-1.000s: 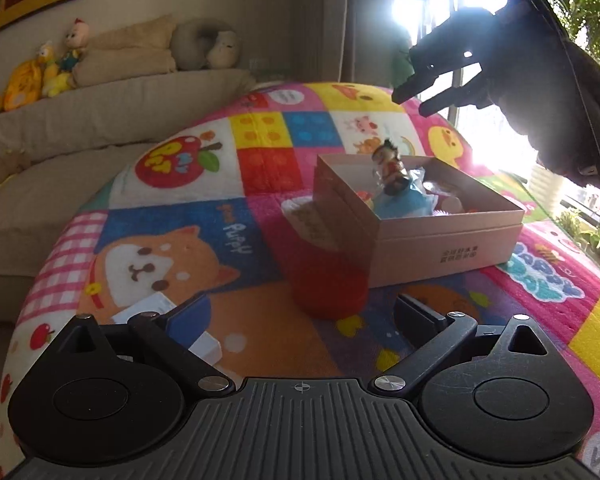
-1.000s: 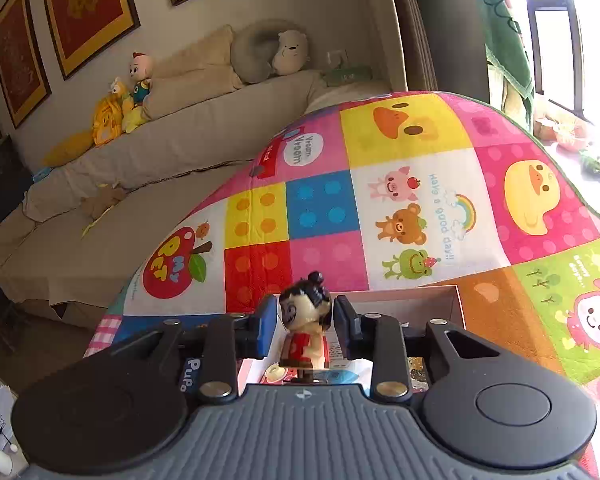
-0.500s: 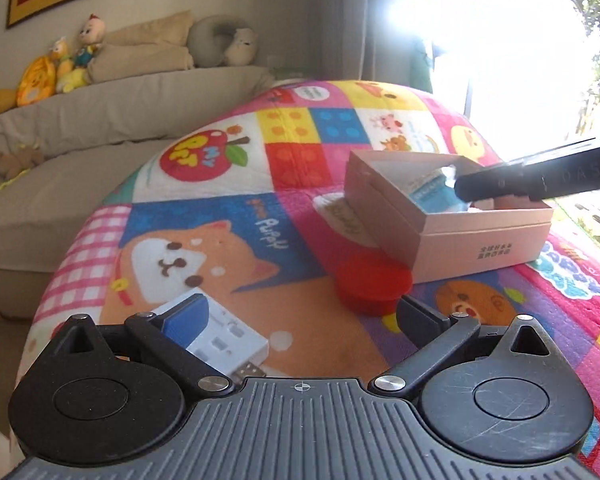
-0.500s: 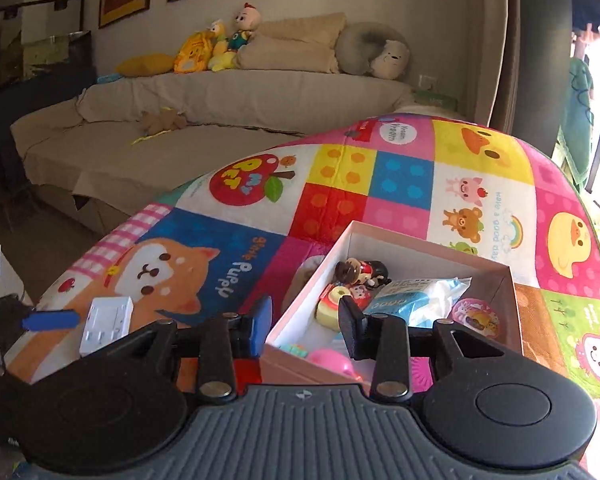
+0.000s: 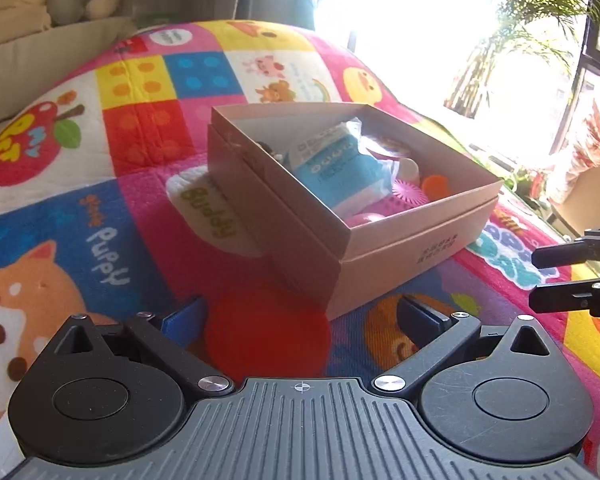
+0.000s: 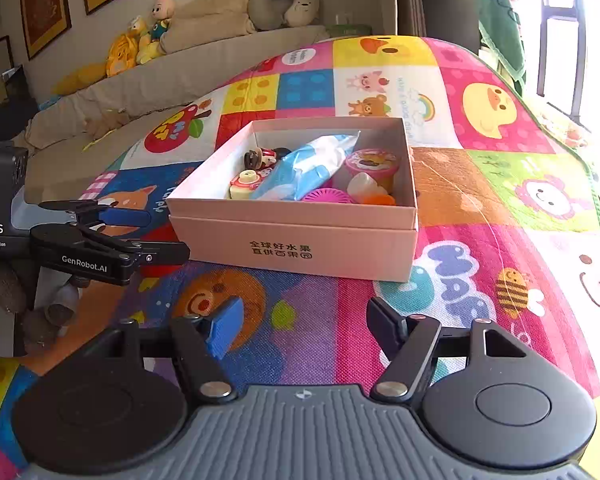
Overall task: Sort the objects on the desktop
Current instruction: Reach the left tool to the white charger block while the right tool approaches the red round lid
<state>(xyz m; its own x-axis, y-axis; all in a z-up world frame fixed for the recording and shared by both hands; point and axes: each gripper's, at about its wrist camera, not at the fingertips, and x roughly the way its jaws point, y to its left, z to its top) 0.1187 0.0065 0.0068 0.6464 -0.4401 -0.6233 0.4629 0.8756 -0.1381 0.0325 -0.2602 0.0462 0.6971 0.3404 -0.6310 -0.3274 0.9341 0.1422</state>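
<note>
Firstly, left wrist view:
Left gripper point(image 5: 300, 314): jaws spread wide, pads clear of everything, nothing held.
Red disc point(image 5: 266, 330): flat on the mat point(image 5: 112, 236), between the spread fingers and just ahead of the gripper body; judged the next object to collect, hence the straddling pose.
Box point(image 5: 396, 268): just beyond the disc, its near corner almost at the disc's far edge; open top turned up to take sorted items.
Blue packet point(image 5: 336, 164): inside the box, ahead and slightly right of the gripper, lying across smaller toys.
Right gripper, as seen here: at the frame's right edge, level with the box's front wall, fingers apart.

Next, right wrist view:
Right gripper point(image 6: 300, 324): jaws just opened, now apart; nothing between them, only bare mat beneath.
Box point(image 6: 300, 248): straight ahead of the fingertips, clear of them, printed front wall facing the camera.
Figurine point(image 6: 262, 157): on its side in the box's far left part, well ahead of the fingers; reads as already delivered, hence the empty jaws.
Pink cup point(image 6: 374, 164): right of the packet, beyond the right finger.
Left gripper, as seen here: far left of the fingers, low over the mat beside the box's left corner, fingers apart, red showing beneath them.
</note>
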